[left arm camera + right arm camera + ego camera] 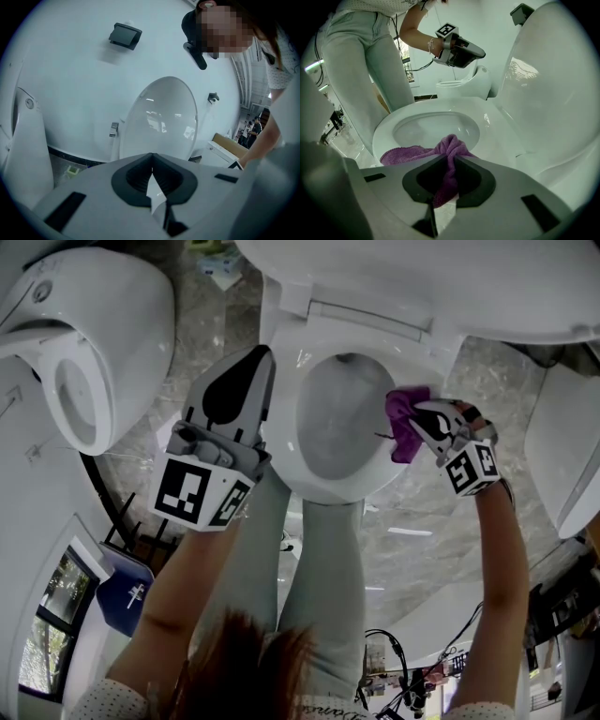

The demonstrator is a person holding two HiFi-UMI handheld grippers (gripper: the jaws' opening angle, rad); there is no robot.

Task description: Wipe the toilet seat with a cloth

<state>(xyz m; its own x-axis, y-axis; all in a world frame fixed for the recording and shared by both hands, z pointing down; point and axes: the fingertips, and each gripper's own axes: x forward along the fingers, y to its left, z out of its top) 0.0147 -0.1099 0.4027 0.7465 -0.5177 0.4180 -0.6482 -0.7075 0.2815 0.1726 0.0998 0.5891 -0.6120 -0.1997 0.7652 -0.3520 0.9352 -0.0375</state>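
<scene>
**While the Purple Cloth Sits on the Seat Rim, the Other Claw Hangs Closed**

Where the person's right arm reaches down, the right gripper (417, 413) has its jaws clamped on a bunched fold of the purple cloth (405, 423). The cloth lies against the right side of the toilet seat (286, 432), at the edge of the bowl opening. In the right gripper view its loose end (405, 154) spreads flat along the white rim (497, 140), and the raised lid (553, 93) stands to the right.

The left gripper (262, 357) is held over the seat's left side. Its own view shows the jaw tips (151, 157) meeting with nothing between them, and it faces the upright lid (159, 122).

The only markings are the black-and-white square codes on each gripper's marker cube (202, 493), the right one (473, 468) among them; they carry no letters. Script printed along the hem of the person's top (328, 712) is too cut off to read. A second toilet (94, 343) stands at the left on the marbled floor (422, 540).
</scene>
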